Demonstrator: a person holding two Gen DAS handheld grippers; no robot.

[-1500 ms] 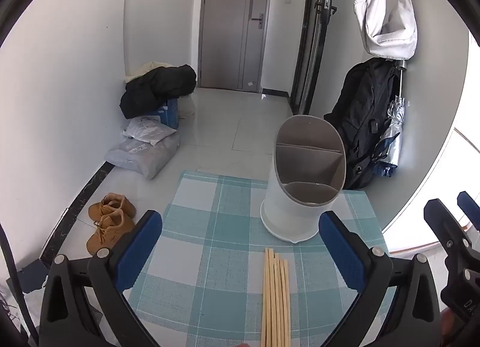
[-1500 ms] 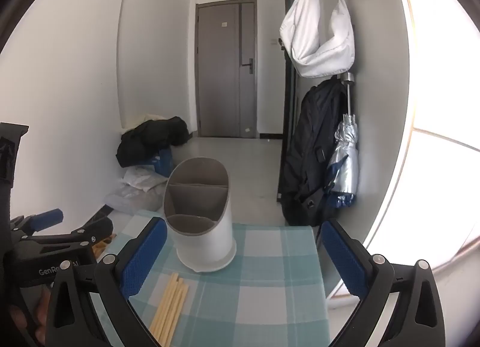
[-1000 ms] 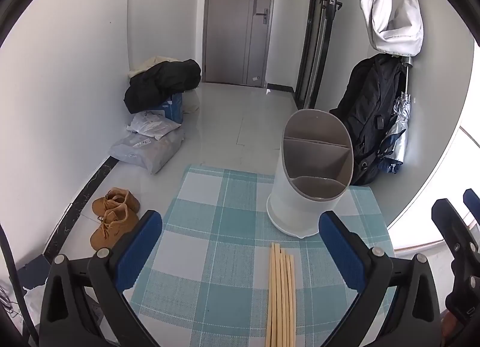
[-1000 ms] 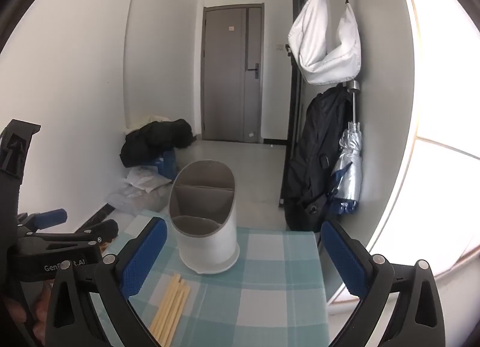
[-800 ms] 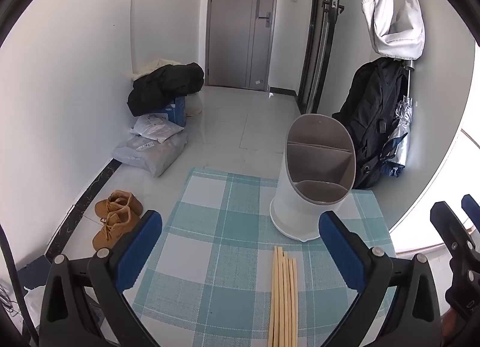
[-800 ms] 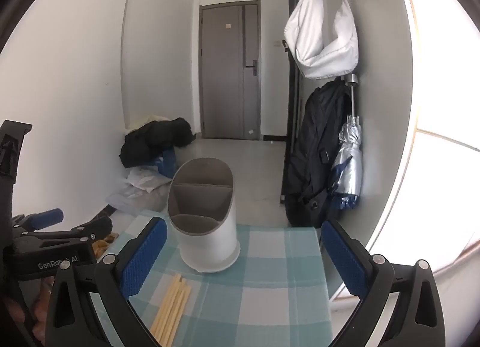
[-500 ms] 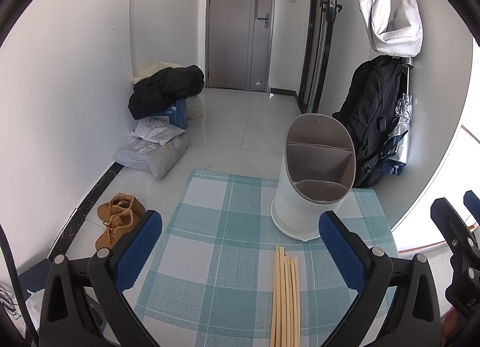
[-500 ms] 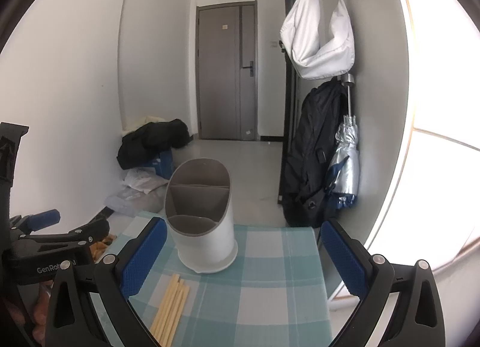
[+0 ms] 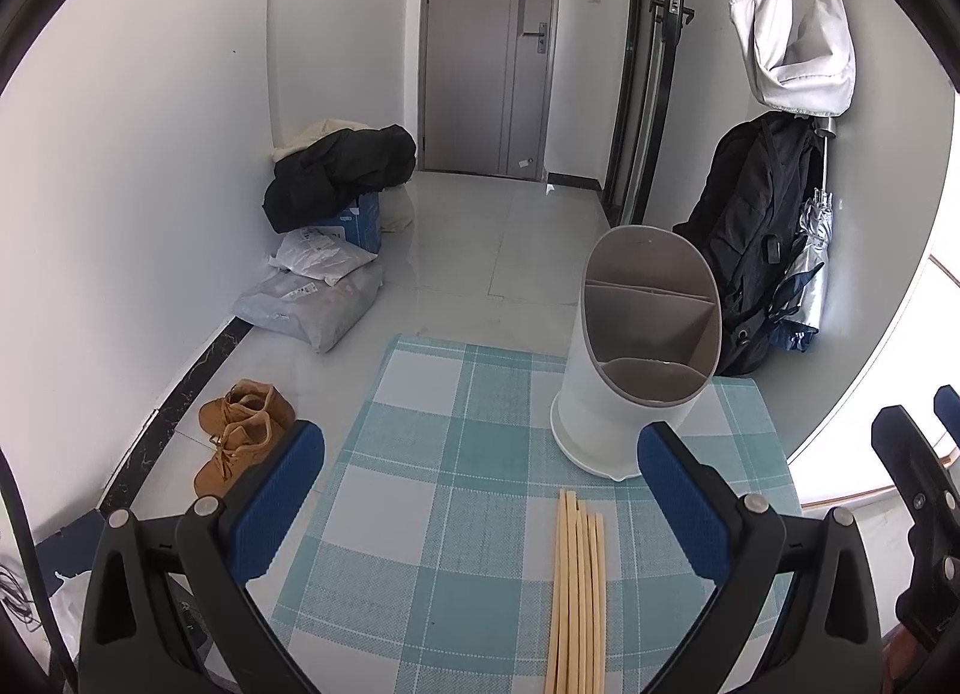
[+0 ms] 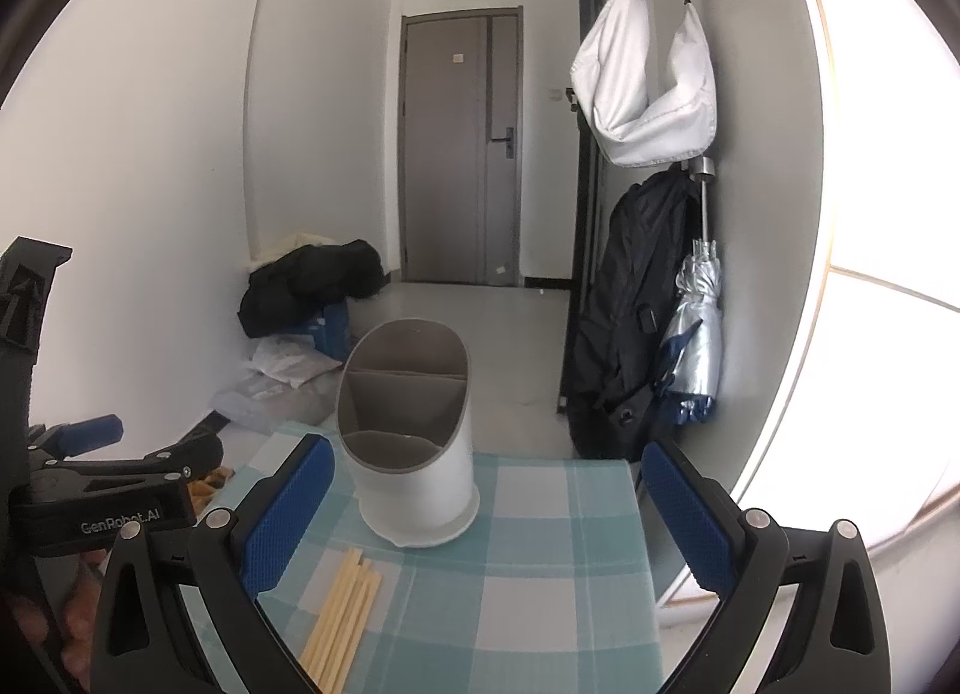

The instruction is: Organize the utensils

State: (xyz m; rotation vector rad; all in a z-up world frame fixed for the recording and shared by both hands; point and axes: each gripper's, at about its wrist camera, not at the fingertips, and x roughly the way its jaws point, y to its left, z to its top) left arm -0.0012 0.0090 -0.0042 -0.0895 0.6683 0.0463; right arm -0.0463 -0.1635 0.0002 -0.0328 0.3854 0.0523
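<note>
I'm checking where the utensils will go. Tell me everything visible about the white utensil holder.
The utensil holder is an oval white tub, seemingly plastic, with a grey-brown lining and a slanted rim. Dividers split it into compartments, all of them empty. It stands upright on the checked tablecloth, just beyond the bundle of chopsticks, apart from them. Neither gripper touches it.

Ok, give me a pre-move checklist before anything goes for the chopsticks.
1. Left gripper open, nothing held: ok.
2. Right gripper open, nothing held: ok.
3. Chopsticks lying bundled on the cloth, nothing on top: ok.
4. Holder upright, just beyond the chopstick tips: ok.
5. Holder compartments free of utensils: ok as far as the views show.
6. Near ends of the chopsticks within the frame: cannot tell, they run off the bottom edge.
</note>
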